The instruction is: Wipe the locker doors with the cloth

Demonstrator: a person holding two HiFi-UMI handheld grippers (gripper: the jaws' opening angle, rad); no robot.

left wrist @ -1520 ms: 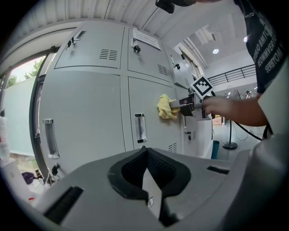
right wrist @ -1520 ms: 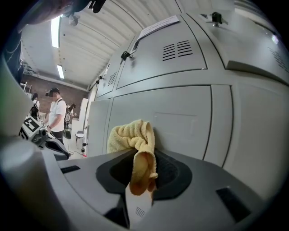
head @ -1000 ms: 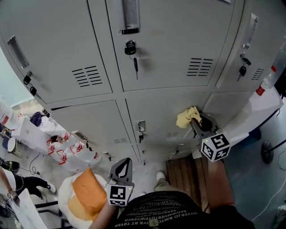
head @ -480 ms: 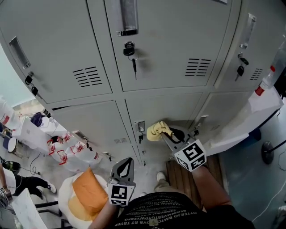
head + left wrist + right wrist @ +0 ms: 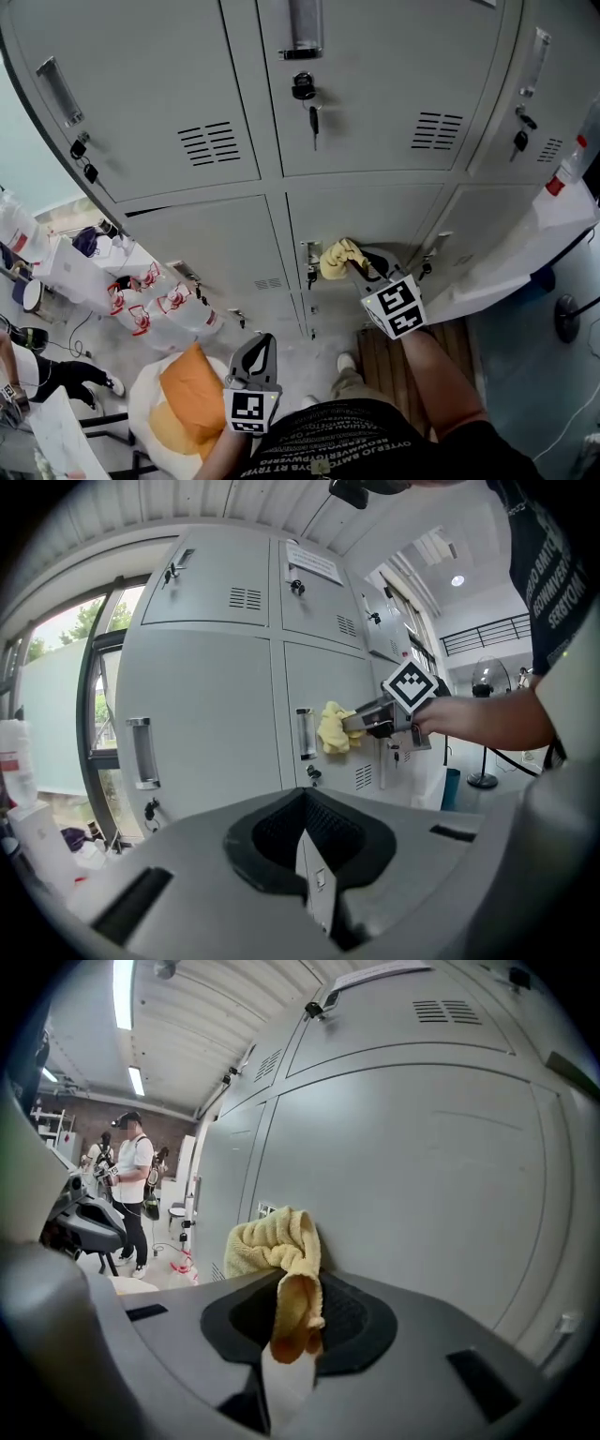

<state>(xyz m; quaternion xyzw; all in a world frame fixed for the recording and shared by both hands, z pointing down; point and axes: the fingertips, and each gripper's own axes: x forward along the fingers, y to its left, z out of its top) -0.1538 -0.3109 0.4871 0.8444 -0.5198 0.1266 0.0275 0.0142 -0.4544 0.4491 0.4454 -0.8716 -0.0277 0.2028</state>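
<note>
The right gripper point(image 5: 289, 1349) has its jaws clamped on a yellow cloth point(image 5: 277, 1246), with one fold hanging down between them; the bunched end of the cloth lies against a lower locker door point(image 5: 412, 1176), just beside that door's handle point(image 5: 313, 251); the left gripper point(image 5: 311, 860) has its jaws pressed together with nothing in them, held low and well apart from the lockers; above the lower door, a key point(image 5: 313, 120) hangs from the lock of an upper door point(image 5: 375, 84); an orange bundle point(image 5: 190, 394) lies down near the left gripper; a person point(image 5: 131, 1185) stands far off in the right gripper view.
</note>
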